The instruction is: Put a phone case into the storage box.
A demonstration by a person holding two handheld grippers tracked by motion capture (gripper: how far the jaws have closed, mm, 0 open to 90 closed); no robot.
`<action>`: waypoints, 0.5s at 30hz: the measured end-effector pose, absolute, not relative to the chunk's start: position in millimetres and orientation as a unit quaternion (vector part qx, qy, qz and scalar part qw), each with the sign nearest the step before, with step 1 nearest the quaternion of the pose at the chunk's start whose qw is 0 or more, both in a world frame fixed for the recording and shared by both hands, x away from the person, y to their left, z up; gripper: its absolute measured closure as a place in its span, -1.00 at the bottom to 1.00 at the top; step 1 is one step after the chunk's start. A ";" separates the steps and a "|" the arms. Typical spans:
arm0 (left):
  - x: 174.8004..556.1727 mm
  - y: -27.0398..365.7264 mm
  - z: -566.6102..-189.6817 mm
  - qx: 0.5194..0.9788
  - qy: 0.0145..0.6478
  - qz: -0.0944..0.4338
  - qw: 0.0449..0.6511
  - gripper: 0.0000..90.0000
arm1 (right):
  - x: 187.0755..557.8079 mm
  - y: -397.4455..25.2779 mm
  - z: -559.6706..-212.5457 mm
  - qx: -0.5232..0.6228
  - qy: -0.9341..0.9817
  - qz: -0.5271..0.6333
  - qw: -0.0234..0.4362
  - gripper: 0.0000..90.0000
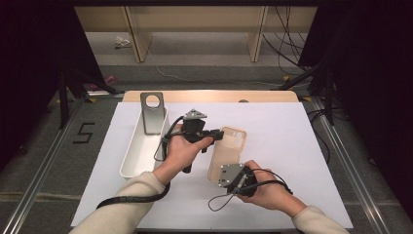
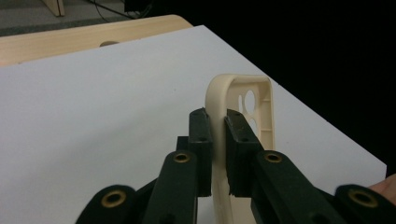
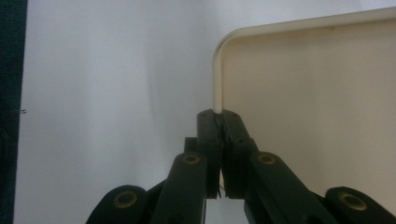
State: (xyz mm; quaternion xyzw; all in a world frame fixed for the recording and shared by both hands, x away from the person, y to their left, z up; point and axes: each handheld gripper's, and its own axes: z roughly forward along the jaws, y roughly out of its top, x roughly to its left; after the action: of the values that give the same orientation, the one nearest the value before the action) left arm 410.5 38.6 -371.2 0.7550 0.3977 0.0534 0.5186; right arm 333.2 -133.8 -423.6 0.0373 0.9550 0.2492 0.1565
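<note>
Beige phone case (image 1: 228, 152) near the white sheet's (image 1: 292, 146) middle is pinched at opposite edges by the left gripper (image 2: 217, 122) and right gripper (image 3: 219, 116).

Both forearms came in from the bottom of the high view, in pale sleeves. The left hand (image 1: 181, 148) held the left gripper (image 1: 217, 135) reaching out to the right, its cable looping back along the forearm. The right hand (image 1: 263, 187) held the right gripper (image 1: 223, 171) low and near the person, pointing left. In each gripper view, the black jaws stood closed, pinching a thin edge.
</note>
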 end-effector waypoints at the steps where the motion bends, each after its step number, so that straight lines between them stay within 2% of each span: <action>1: 409.0 38.4 -370.2 0.753 0.394 0.056 0.524 0.84 | 333.5 -134.2 -424.0 0.041 0.955 0.250 0.157 0.94; 3: 406.2 38.1 -367.8 0.755 0.382 0.071 0.528 0.84 | 334.6 -135.1 -423.9 0.049 0.953 0.255 0.156 0.91; 5: 404.7 38.9 -366.4 0.760 0.366 0.100 0.528 0.84 | 337.4 -137.0 -423.9 0.053 0.946 0.269 0.170 0.61; 7: 404.4 42.1 -365.8 0.758 0.358 0.120 0.531 0.84 | 340.0 -140.3 -423.1 0.061 0.940 0.282 0.182 0.45; 9: 404.2 46.5 -365.5 0.754 0.351 0.140 0.537 0.84 | 342.2 -143.6 -422.1 0.074 0.932 0.294 0.201 0.20; 12: 403.2 53.4 -364.6 0.747 0.342 0.170 0.544 0.84 | 346.6 -148.6 -420.8 0.107 0.921 0.316 0.201 -0.10; 15: 402.1 60.2 -363.2 0.739 0.338 0.196 0.549 0.84 | 352.1 -154.4 -419.8 0.135 0.910 0.338 0.200 -0.25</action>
State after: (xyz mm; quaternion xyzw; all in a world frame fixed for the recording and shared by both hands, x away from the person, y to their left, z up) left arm 402.1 60.2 -363.2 0.7392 0.3376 0.1957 0.5489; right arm 352.1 -154.4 -419.8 0.1349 0.9099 0.3377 0.1996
